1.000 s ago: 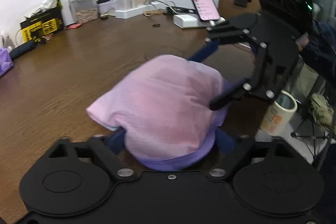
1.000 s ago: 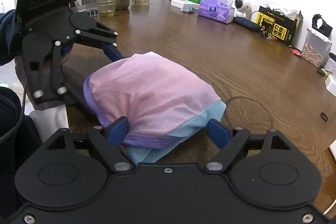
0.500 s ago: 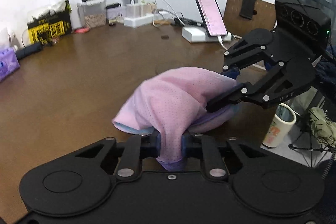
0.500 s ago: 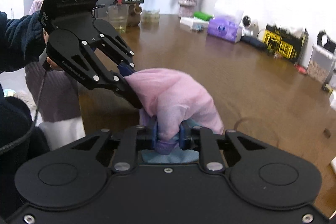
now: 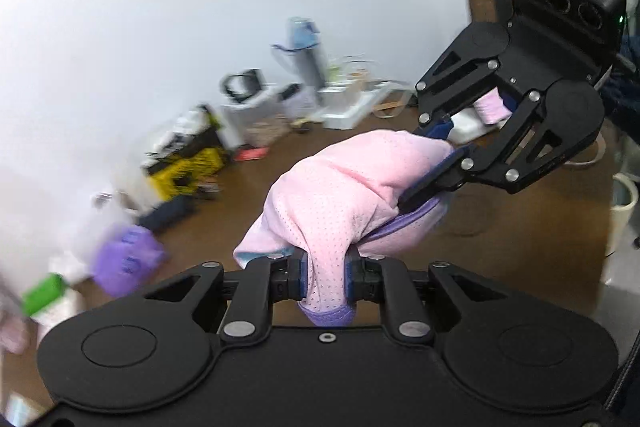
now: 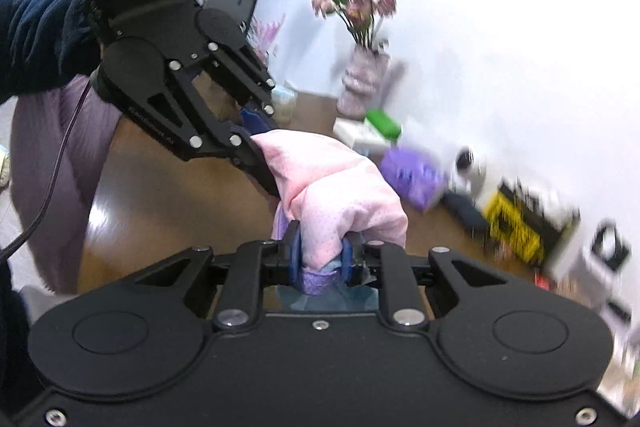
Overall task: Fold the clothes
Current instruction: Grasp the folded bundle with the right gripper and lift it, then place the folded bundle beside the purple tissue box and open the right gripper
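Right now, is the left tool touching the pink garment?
Touching. The left wrist view shows the left tool shut on a bunched fold of the pink garment, with cloth pressed between both pads.

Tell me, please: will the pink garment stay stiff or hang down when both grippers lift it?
Probably floppy: the pink garment bunches between the left gripper and right gripper. Likely light, thin mesh. It may slip if loosened.

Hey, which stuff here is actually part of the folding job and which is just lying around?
In the job: pink mesh garment, left gripper, right gripper.

Lying about: vase of flowers, purple tissue pack, yellow box, water bottle.
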